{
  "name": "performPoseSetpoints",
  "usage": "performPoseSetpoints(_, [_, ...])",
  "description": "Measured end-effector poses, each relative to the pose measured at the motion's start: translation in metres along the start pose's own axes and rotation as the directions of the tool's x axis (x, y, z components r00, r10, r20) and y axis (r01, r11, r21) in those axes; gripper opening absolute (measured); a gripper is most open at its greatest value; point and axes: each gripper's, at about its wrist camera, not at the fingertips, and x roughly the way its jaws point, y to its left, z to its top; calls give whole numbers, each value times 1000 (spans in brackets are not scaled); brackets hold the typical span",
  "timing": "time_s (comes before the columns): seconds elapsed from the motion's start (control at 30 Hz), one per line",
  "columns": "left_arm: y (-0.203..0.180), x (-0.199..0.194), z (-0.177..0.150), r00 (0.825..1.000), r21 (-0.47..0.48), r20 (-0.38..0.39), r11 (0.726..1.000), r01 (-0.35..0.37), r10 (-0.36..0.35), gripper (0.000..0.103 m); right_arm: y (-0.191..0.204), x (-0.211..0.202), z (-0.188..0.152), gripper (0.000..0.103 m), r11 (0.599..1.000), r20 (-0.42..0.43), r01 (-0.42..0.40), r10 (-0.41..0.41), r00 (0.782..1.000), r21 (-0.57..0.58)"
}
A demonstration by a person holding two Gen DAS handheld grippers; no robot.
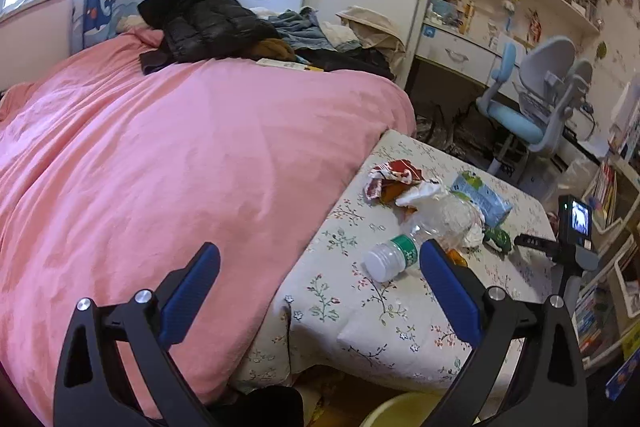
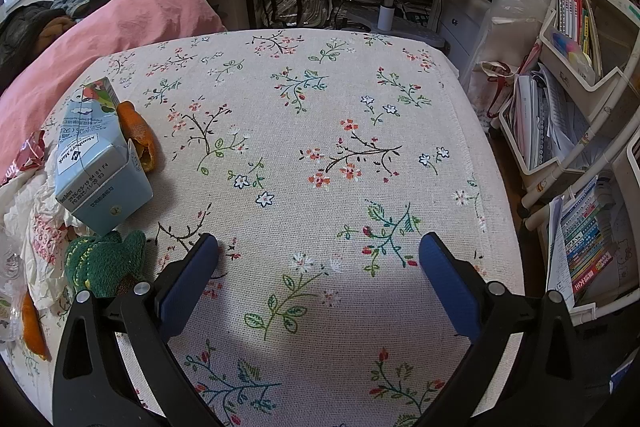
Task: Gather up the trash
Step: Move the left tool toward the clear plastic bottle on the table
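A pile of trash lies on the floral tablecloth [image 1: 360, 307]: a crushed clear plastic bottle [image 1: 404, 251] with a white cap and green label, crumpled white paper [image 1: 448, 211], a red and white wrapper [image 1: 394, 175], a light blue milk carton [image 1: 482, 197] and a green knitted piece [image 1: 498, 239]. My left gripper [image 1: 320, 267] is open and empty, above the table's near edge, short of the bottle. In the right wrist view the carton [image 2: 94, 163], orange peel [image 2: 140, 137] and green piece [image 2: 106, 259] lie at the left. My right gripper [image 2: 318, 253] is open and empty over bare cloth [image 2: 320, 147].
A bed with a pink duvet [image 1: 180, 167] and piled clothes borders the table on the left. A blue desk chair [image 1: 532, 107] stands behind it. Shelves and racks of books [image 2: 580, 107] stand at the right. A yellow bin rim [image 1: 400, 411] shows below the table edge.
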Motion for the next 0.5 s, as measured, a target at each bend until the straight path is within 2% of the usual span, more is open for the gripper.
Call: performPoseSetpoints(0.5, [-36,9,-5,999,95,-43,995,9,-5,95,0,0,0,96,1000,0,0,0,1000,0])
